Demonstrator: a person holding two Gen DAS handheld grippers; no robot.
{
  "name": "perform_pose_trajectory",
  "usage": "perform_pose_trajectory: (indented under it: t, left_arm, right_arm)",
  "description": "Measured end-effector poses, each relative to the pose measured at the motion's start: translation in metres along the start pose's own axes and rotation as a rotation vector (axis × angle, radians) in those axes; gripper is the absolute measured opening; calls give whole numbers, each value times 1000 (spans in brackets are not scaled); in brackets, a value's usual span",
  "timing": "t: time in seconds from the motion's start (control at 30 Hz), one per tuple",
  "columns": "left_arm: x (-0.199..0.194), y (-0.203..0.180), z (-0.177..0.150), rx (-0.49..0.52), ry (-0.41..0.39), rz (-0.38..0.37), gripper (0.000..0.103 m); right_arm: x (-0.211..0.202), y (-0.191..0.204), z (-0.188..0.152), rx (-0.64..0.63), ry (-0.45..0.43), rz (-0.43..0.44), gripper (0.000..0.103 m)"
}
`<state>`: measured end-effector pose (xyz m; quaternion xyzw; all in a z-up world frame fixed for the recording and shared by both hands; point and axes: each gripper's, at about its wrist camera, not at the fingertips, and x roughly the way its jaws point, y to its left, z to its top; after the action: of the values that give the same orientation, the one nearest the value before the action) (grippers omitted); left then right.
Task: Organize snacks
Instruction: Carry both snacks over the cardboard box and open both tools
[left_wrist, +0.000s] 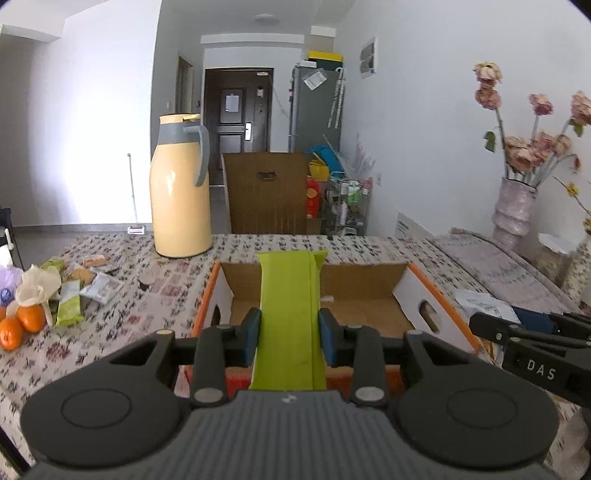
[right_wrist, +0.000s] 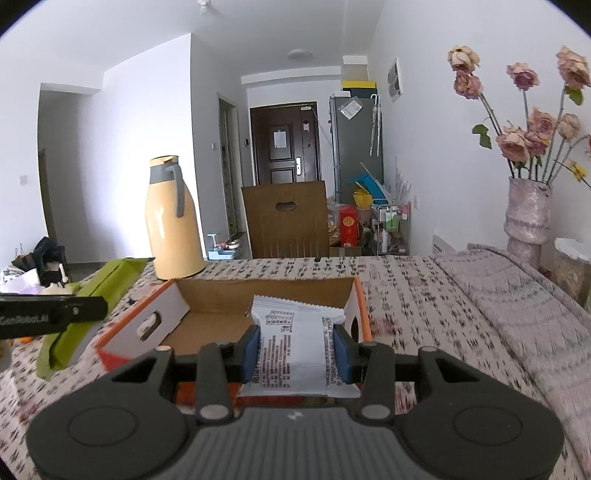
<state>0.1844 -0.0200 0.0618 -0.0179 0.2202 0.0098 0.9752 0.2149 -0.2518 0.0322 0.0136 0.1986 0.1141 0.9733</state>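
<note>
My left gripper (left_wrist: 290, 338) is shut on a long green snack packet (left_wrist: 290, 295) and holds it above the near edge of an open cardboard box (left_wrist: 421, 291) with orange rims. My right gripper (right_wrist: 297, 349) is shut on a white snack packet (right_wrist: 295, 339) with printed text, held over the same box (right_wrist: 159, 306) near its right side. The green packet (right_wrist: 96, 295) and the left gripper's arm also show at the left of the right wrist view. Several loose snack packets (left_wrist: 74, 291) lie on the table at the far left.
A yellow thermos jug (left_wrist: 179, 192) stands behind the box on the patterned tablecloth (left_wrist: 122, 321). Oranges (left_wrist: 20, 325) sit at the left edge. A vase of dried roses (left_wrist: 515, 206) stands at the right by a folded blanket (left_wrist: 495, 266). A brown chair back (left_wrist: 267, 192) stands beyond the table.
</note>
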Motion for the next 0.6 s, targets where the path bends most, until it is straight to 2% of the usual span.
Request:
perform_pose_trajectory:
  t: [0.27,0.43,0.6]
  left_arm:
    - [54,0,27,-13,29,54,34]
    - [90,3,22,-27,81,70,34]
    - [113,9,7,-40,113,76,34]
  right_arm:
    - [68,1,26,-22,64,-4,40]
    - [110,0,27,-34,139,-3,40]
    - [133,-6,16,-34,177,-3,40]
